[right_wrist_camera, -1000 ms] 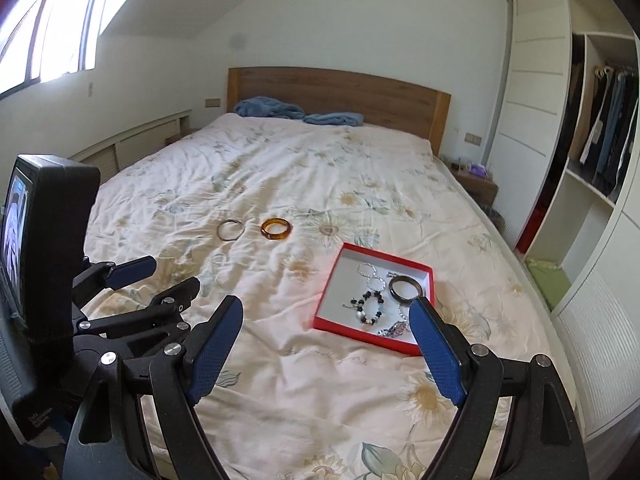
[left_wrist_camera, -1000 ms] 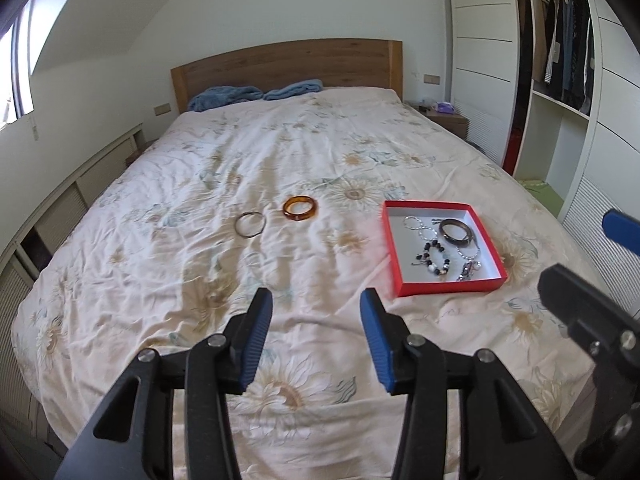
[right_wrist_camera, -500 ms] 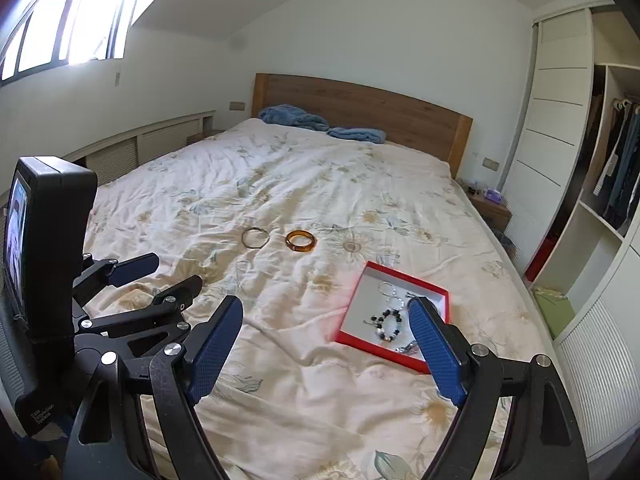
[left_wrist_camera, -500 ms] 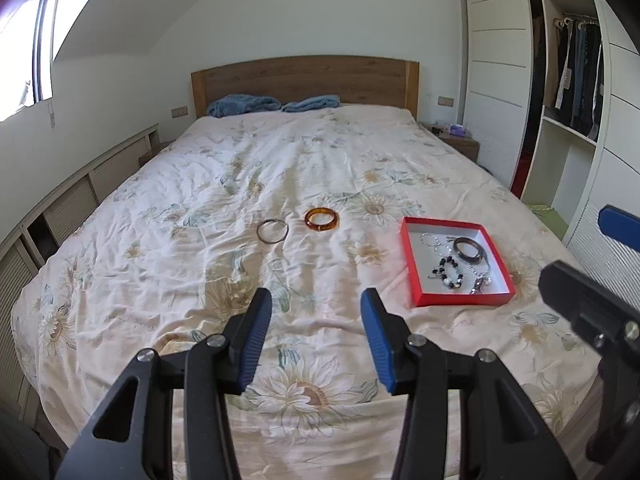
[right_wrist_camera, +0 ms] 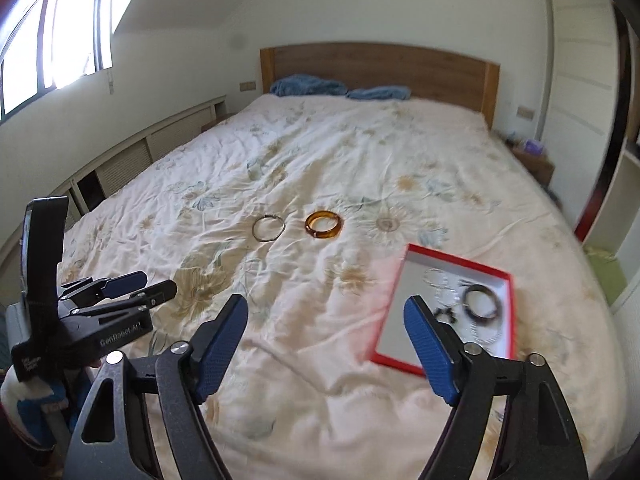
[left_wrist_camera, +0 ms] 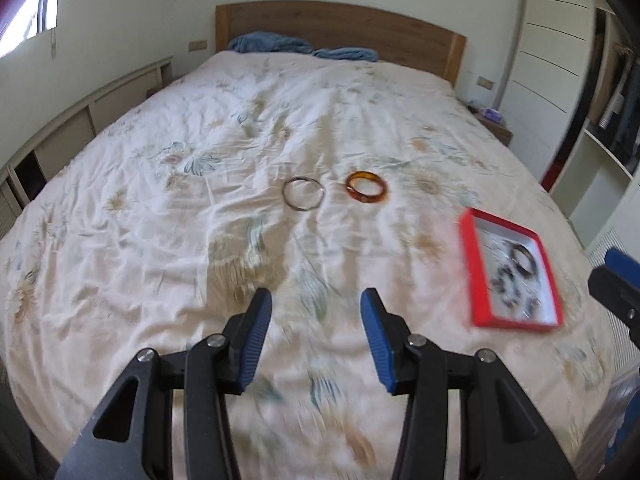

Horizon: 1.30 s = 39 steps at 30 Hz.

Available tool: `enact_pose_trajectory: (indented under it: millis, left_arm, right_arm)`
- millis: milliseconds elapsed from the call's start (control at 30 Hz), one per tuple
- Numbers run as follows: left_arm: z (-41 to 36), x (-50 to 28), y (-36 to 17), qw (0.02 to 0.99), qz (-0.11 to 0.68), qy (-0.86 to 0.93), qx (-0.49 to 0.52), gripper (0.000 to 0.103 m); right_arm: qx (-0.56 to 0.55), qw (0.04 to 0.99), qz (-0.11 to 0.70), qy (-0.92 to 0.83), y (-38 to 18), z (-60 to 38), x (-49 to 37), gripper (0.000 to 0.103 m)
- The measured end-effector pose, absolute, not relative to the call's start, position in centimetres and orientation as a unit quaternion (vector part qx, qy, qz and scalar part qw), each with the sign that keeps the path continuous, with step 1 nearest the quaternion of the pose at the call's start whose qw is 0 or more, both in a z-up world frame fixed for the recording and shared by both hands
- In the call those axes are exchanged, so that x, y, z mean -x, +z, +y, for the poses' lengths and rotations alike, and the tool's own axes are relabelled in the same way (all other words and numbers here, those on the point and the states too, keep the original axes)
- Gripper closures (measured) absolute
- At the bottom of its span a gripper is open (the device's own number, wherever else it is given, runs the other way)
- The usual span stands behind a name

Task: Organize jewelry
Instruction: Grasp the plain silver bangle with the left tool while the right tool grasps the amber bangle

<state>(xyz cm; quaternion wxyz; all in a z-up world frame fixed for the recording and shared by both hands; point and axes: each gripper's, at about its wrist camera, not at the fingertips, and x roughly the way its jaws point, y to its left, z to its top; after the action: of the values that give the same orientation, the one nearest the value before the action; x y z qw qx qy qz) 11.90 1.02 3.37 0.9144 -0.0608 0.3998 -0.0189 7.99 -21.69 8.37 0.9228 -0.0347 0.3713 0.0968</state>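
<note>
On the floral bedspread lie a thin silver bangle (left_wrist_camera: pixel 303 199) (right_wrist_camera: pixel 269 229) and an amber bangle (left_wrist_camera: pixel 366 192) (right_wrist_camera: pixel 323 225), side by side near the middle of the bed. A red box (left_wrist_camera: pixel 472 272) (right_wrist_camera: pixel 404 276) with a white inside sits to their right and holds a dark bangle (right_wrist_camera: pixel 482 306) plus several beaded and chain pieces. My left gripper (left_wrist_camera: pixel 316 312) (right_wrist_camera: pixel 140 286) is open and empty, well short of the bangles. My right gripper (right_wrist_camera: pixel 326 316) has nothing between its fingers; its jaws are closing. It hovers just left of the box's near corner.
A wooden headboard (right_wrist_camera: pixel 380 64) with blue folded cloths (right_wrist_camera: pixel 308 84) is at the far end. A low cabinet run (right_wrist_camera: pixel 132 156) lines the left wall under a window. A nightstand (right_wrist_camera: pixel 534 160) and open wardrobe (left_wrist_camera: pixel 600 128) stand on the right.
Both grippers have moved forward and down over the bed, so bangles and box look nearer. The right gripper's fingers stand a little closer together. The left jaws are unchanged.
</note>
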Motion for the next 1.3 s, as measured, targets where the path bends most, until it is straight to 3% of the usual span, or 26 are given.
enact_pose_trajectory:
  millis: [233,333,433,633,700,767,1000,1267,1300]
  left_arm:
    - [3.3,-23.7,-1.6,0.893,0.433,-0.019,0.124,0.060]
    - [3.3,-27.5,-3.6,0.885,0.443,-0.025,0.142,0.060]
    - [3.7,-31.1,-6.1,0.873,0.455,-0.025,0.173,0.067]
    - [4.9,-36.5,-10.0,0.861,0.473,0.011,0.185,0.074]
    - [5.0,-37.7,-11.1,0.856,0.485,0.023,0.175,0.085]
    - [5.2,-38.3,-11.8,0.854,0.491,0.029,0.168,0.088]
    - [3.8,-39.0,-12.7,0.867,0.483,0.031,0.119,0.092]
    - [3.2,-40.4,-13.1,0.873,0.477,0.015,0.096,0.097]
    - [3.2,-40.5,-13.0,0.875,0.475,0.015,0.096,0.098]
  right_arm:
    - [-0.004,0.898,0.425,0.116,2.7,-21.0,-20.4,0.049]
    - [-0.024,0.891,0.438,0.117,0.5,-20.8,-25.0,0.053]
    - [-0.038,0.883,0.453,0.120,-2.3,-20.3,-29.5,0.058]
    - [-0.055,0.871,0.475,0.112,-6.5,-19.7,-36.1,0.060]
    - [-0.063,0.867,0.483,0.106,-7.8,-19.9,-37.9,0.063]
    - [-0.069,0.862,0.492,0.100,-9.3,-20.2,-39.7,0.067]
    - [-0.071,0.845,0.517,0.118,-12.7,-19.6,-42.9,0.080]
    - [-0.040,0.834,0.533,0.138,-15.6,-17.3,-44.5,0.084]
    - [-0.038,0.835,0.531,0.139,-15.6,-17.3,-44.5,0.090]
